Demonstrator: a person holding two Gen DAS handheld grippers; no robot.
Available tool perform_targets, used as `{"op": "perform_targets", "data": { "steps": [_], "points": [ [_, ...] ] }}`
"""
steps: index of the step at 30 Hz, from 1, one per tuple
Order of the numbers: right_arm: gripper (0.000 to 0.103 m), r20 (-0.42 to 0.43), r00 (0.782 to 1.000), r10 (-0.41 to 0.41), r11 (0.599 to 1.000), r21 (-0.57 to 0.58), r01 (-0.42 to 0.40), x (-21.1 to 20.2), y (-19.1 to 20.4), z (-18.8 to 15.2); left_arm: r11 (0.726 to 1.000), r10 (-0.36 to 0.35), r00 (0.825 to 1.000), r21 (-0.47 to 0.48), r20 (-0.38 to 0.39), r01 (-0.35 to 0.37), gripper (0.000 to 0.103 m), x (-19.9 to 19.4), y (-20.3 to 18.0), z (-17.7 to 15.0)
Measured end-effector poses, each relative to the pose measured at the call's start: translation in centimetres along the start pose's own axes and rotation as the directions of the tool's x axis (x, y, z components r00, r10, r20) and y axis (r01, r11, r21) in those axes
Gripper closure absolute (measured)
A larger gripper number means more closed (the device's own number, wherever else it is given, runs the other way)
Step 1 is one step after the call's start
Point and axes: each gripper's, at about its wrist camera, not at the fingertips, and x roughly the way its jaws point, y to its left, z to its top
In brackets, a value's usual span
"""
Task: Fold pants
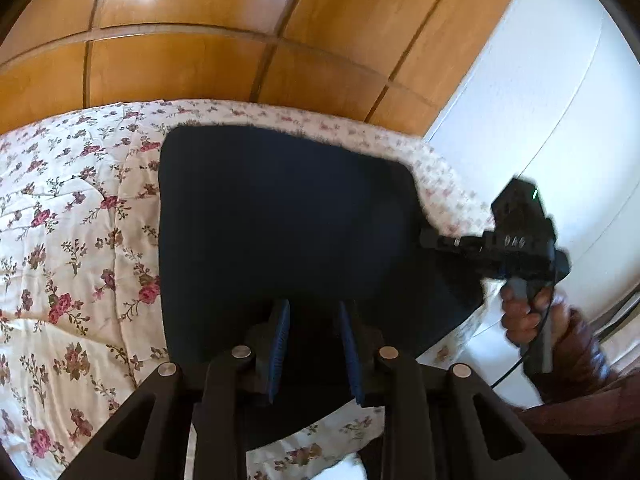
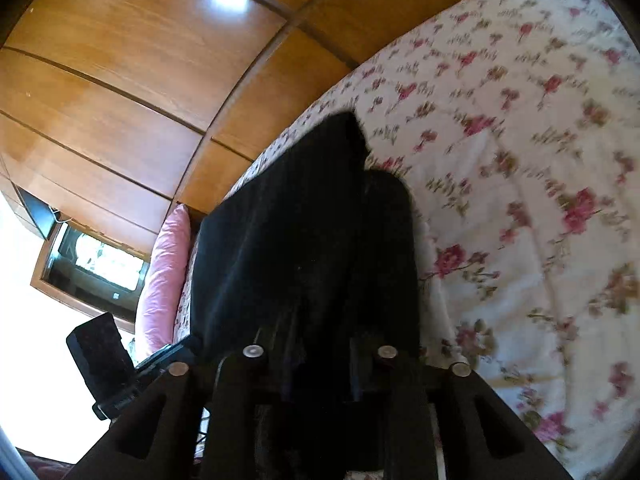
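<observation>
Here the dark pants [image 1: 280, 232] lie folded on the floral bedspread [image 1: 72, 216] near the wooden wardrobe [image 1: 200, 68]. The left gripper [image 1: 314, 344] hangs over their near edge, its blue pads [image 1: 280, 340] a little apart with dark cloth between; whether they press it I cannot tell. In the right wrist view the right gripper [image 2: 320, 364] is almost lost against the black fabric, so its opening and hold are unreadable. From the left view its tip meets the pants' right edge, blurred, a hand [image 1: 524, 316] on its handle. A pink pillow [image 2: 166, 276] is partly hidden.
</observation>
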Motion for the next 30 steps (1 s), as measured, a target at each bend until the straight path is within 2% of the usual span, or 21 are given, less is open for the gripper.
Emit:
{"op": "perform_targets", "data": {
  "steps": [5, 9, 11, 12, 14, 15, 16, 18, 23, 26, 27, 30],
  "points": [
    [0.073, 0.077, 0.996, -0.033, 0.998, -0.052, 0.037, -5.0, 2.0, -0.7, 0.996, -0.036, 0.997, -0.085, 0.069, 0.042, 0.077, -2.4, 1.5, 0.6],
    [0.073, 0.037, 0.998, -0.054, 0.989, -0.138, 0.058, -5.8, 4.6, -2.8, 0.995, -0.016, 0.994, -0.097, 0.107, 0.027, 0.077, -3.5, 1.8, 0.7],
    [0.064, 0.002, 0.996, -0.095, 0.98, -0.173, 0.094, -4.8, 5.5, -3.8, 0.995, -0.014, 0.993, -0.098, 0.114, 0.025, 0.077, -3.6, 1.7, 0.9],
    [0.064, -0.016, 0.993, -0.114, 0.976, -0.187, 0.109, -4.0, 5.7, -4.2, 0.995, -0.008, 0.994, -0.096, 0.111, 0.019, 0.077, -3.5, 1.6, 0.8],
    [0.077, -0.057, 0.985, -0.164, 0.963, -0.228, 0.147, -2.2, 5.7, -5.3, 0.996, 0.007, 0.996, -0.084, 0.088, 0.0, 0.077, -2.7, 1.5, 0.6],
    [0.089, -0.065, 0.976, -0.206, 0.95, -0.255, 0.183, -1.4, 5.8, -5.6, 0.997, 0.022, 0.998, -0.073, 0.066, -0.017, 0.077, -2.2, 1.3, 0.4],
    [0.092, -0.062, 0.968, -0.244, 0.934, -0.285, 0.217, -1.1, 5.9, -6.0, 0.998, 0.032, 0.998, -0.062, 0.052, -0.029, 0.077, -1.9, 1.3, 0.2],
    [0.096, -0.052, 0.968, -0.246, 0.93, -0.292, 0.221, -1.8, 6.0, -6.1, 0.997, 0.079, 0.996, -0.028, 0.035, -0.078, 0.077, -1.5, 0.8, -0.6],
    [0.096, -0.098, 0.946, -0.31, 0.911, -0.315, 0.266, -1.3, 4.4, -7.2, 0.997, 0.062, 0.997, -0.049, 0.042, -0.06, 0.077, -1.3, 1.0, -1.7],
    [0.096, -0.101, 0.954, -0.284, 0.929, -0.276, 0.248, -1.2, 3.8, -7.2, 0.997, 0.068, 0.997, -0.043, 0.034, -0.067, 0.077, -1.3, 0.7, -1.4],
    [0.095, -0.098, 0.954, -0.282, 0.927, -0.284, 0.245, -1.5, 4.0, -7.1, 0.997, 0.058, 0.998, -0.053, 0.038, -0.056, 0.077, -1.6, 0.7, -1.1],
    [0.08, -0.107, 0.956, -0.275, 0.929, -0.284, 0.235, -2.4, 4.3, -6.2, 0.995, 0.033, 0.997, -0.1, 0.068, -0.026, 0.073, -2.8, 1.2, 0.0]
  ]
}}
